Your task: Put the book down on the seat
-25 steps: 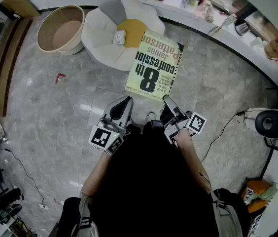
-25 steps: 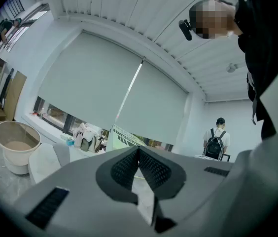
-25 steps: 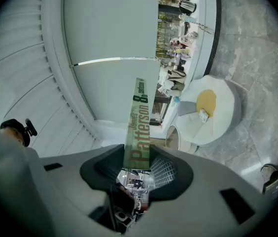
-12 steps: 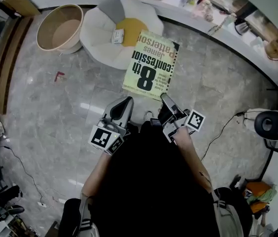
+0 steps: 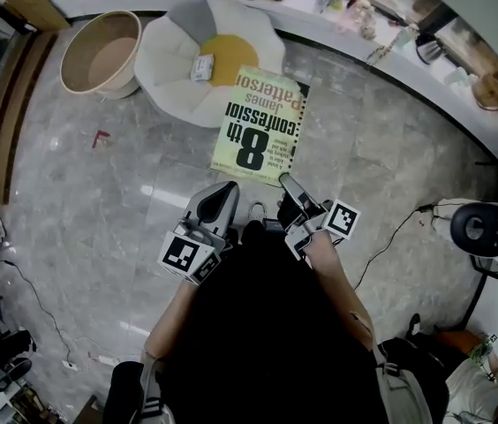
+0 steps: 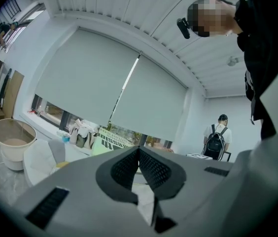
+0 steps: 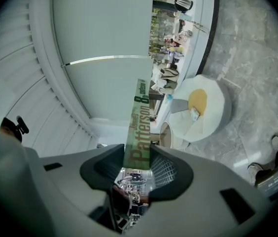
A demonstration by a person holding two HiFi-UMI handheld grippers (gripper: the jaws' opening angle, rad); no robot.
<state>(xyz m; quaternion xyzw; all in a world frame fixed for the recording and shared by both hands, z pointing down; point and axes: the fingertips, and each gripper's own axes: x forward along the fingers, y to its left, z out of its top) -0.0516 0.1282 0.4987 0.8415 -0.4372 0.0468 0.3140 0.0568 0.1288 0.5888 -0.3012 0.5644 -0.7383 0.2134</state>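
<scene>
The right gripper (image 5: 285,183) is clamped on the near edge of the book (image 5: 258,124). In the right gripper view the printed spine stands between the two pads, which press it from both sides (image 7: 137,154), and the book (image 7: 140,127) runs away from the camera edge-on. In the head view the pale green cover faces up, with its large black title upside down to the wearer, and it reaches out toward 12 o'clock above the grey marble floor (image 5: 125,184). The seat (image 5: 171,56), a low white padded one with a yellow cushion (image 5: 231,58) in its middle, lies at 11 o'clock from the book. The book's far corner overlaps the seat's near rim in that view, and I cannot tell whether they touch. A small packet (image 5: 201,67) sits on the seat at the cushion's 9 o'clock side. The left gripper (image 5: 223,193) hangs at 9 o'clock of the right one, clear of the book. Its own view shows the jaws together (image 6: 139,156) with nothing between them. A round tan tub (image 5: 66,58) stands on the floor at 9 o'clock of the seat.
</scene>
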